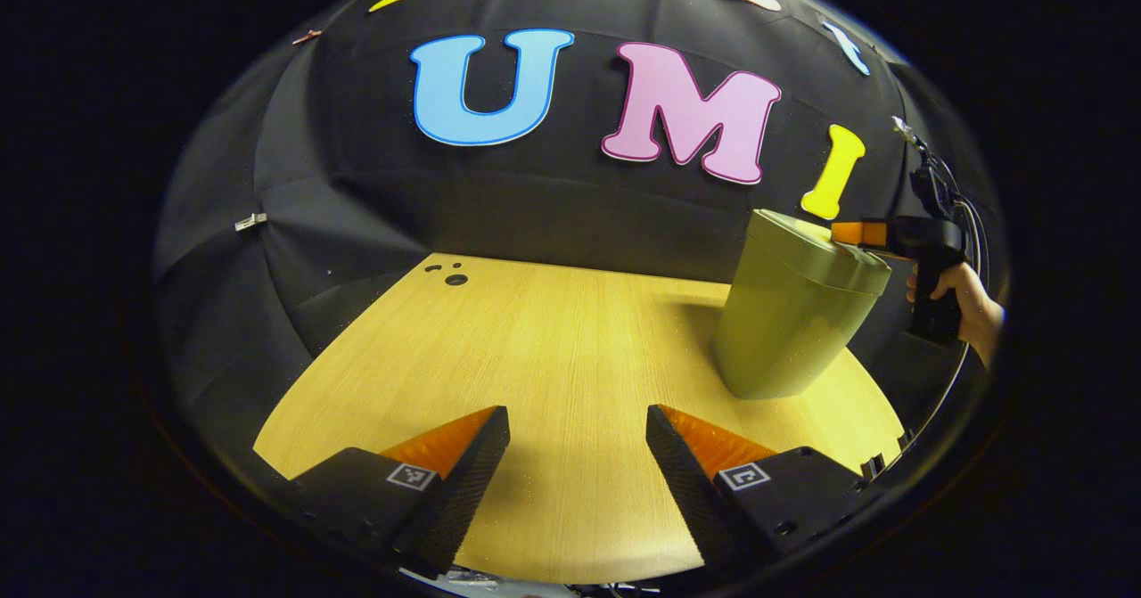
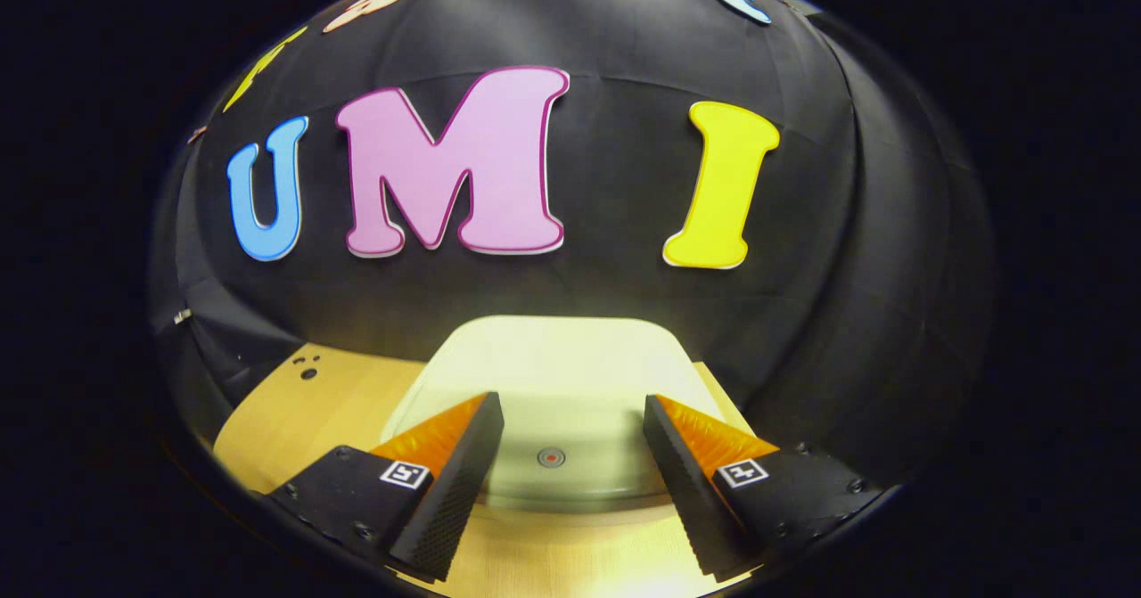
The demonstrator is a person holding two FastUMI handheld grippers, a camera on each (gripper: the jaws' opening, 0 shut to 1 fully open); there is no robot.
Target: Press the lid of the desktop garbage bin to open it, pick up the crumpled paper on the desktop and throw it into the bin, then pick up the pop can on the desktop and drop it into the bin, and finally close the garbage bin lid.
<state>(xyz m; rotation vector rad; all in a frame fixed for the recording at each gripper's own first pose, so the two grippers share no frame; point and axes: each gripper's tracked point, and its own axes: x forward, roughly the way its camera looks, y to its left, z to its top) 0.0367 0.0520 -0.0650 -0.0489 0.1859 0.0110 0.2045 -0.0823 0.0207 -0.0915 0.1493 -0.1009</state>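
An olive-green desktop bin (image 1: 793, 322) stands on the wooden table (image 1: 553, 348) at the right in the left gripper view, its lid down. A hand (image 1: 967, 299) holds the right gripper (image 1: 851, 233) just over the lid's near edge. In the right gripper view the pale lid (image 2: 553, 366) lies flat below, with a small round button (image 2: 551, 457) between my open right gripper (image 2: 570, 424) fingers. My left gripper (image 1: 578, 429) hovers low above bare table, open and holding nothing, well left of the bin.
Black cloth walls close the booth behind and beside the table. A few small dark holes (image 1: 450, 275) mark the tabletop's far left corner. The table's front edge runs just under my left gripper's fingers.
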